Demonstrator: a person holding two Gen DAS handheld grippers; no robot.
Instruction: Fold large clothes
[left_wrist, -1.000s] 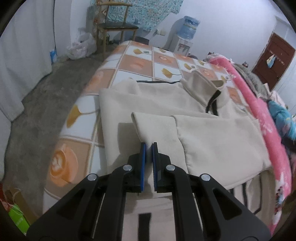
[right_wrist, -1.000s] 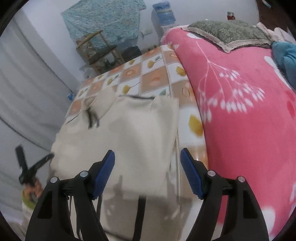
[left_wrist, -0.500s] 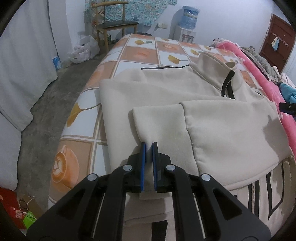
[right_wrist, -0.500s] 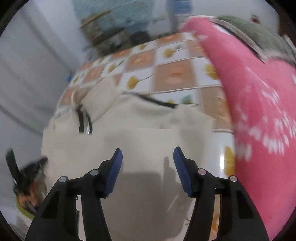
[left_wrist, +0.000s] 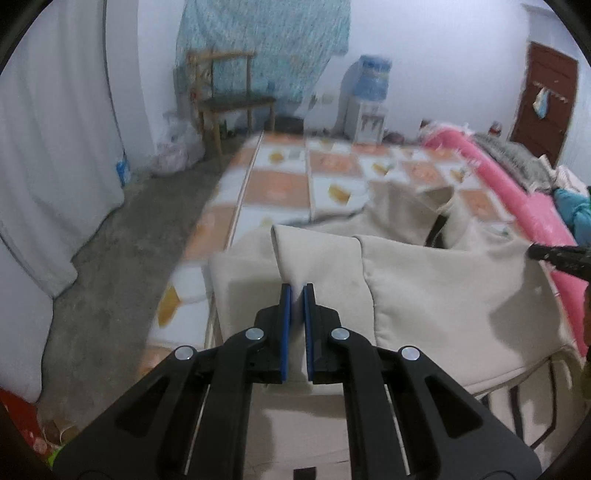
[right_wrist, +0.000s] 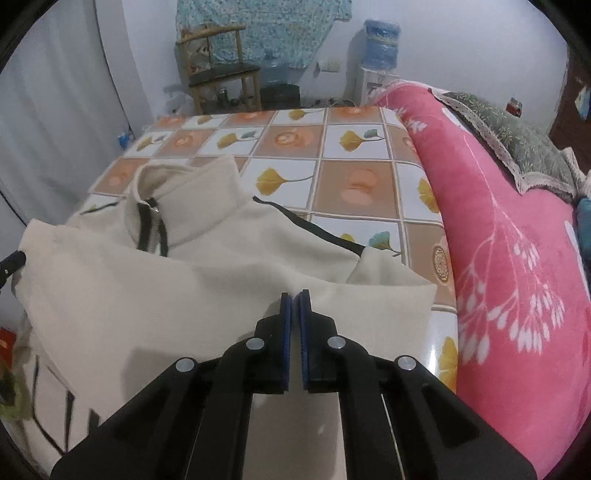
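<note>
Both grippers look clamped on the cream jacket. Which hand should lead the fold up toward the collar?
Neither alone, probably. The left gripper pinches the folded sleeve; the right gripper pinches the jacket at its other side. If one leads, right: the collar sits clearly ahead of it.

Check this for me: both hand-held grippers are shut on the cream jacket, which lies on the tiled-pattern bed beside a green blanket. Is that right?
Not quite: the blanket beside the bed is pink, as the right wrist view shows. The rest holds: the left hand-held gripper and right hand-held gripper are each shut on the cream jacket.
</note>
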